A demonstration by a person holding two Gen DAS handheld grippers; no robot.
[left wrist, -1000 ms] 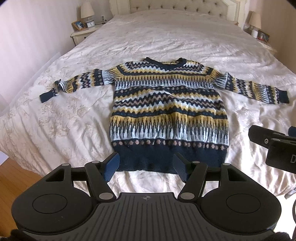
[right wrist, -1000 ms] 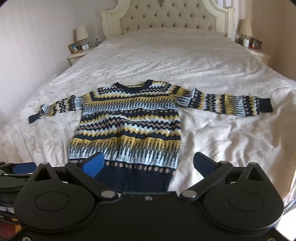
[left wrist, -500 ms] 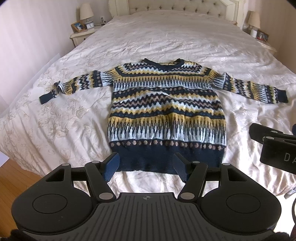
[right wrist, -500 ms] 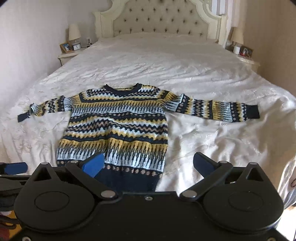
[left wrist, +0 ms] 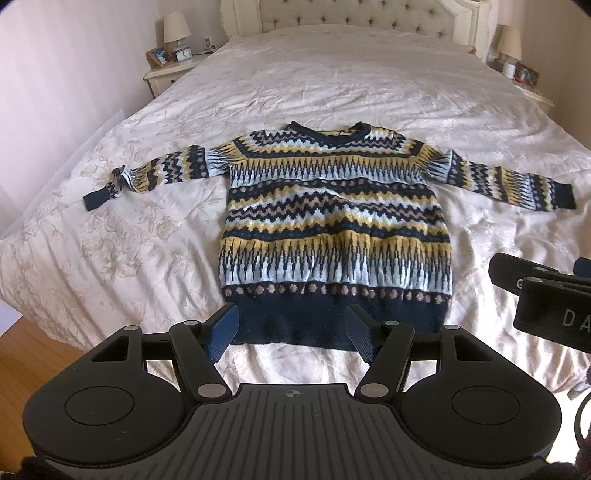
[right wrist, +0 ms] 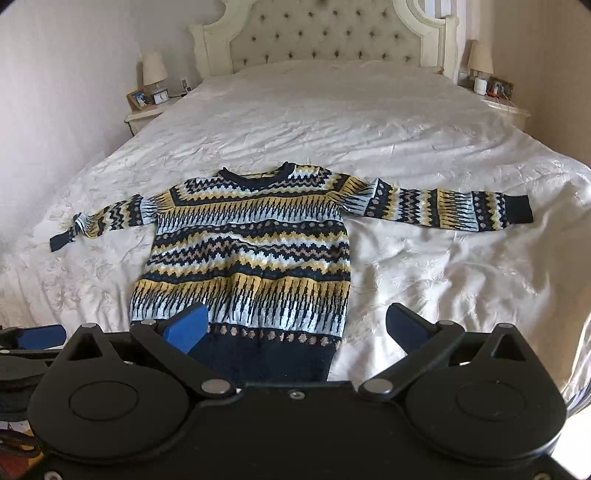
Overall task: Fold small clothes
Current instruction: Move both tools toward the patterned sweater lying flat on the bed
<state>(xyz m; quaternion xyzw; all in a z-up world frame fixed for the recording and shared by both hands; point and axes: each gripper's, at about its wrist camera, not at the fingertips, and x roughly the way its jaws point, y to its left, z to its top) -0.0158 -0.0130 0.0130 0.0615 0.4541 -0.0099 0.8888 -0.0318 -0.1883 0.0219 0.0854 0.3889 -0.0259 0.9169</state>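
A patterned knit sweater [left wrist: 336, 229] in navy, yellow and pale blue lies flat, front up, on the white bedspread [left wrist: 332, 85], both sleeves spread out sideways. The left sleeve's cuff [left wrist: 96, 198] is twisted. It also shows in the right wrist view [right wrist: 251, 254]. My left gripper [left wrist: 291, 334] is open and empty, hovering just in front of the navy hem. My right gripper [right wrist: 297, 325] is open and empty, above the hem's right part; its body shows at the right edge of the left wrist view [left wrist: 546, 302].
A tufted headboard [right wrist: 325, 33] stands at the far end. Nightstands with lamps and frames flank the bed, one at the left [left wrist: 166, 70] and one at the right [right wrist: 498, 99]. Wooden floor [left wrist: 33, 365] shows at the near left bed edge.
Both grippers have tilted up and drawn back a little, so the sweater sits lower in each view and more headboard shows. The sweater has not moved. Both jaws stay open.
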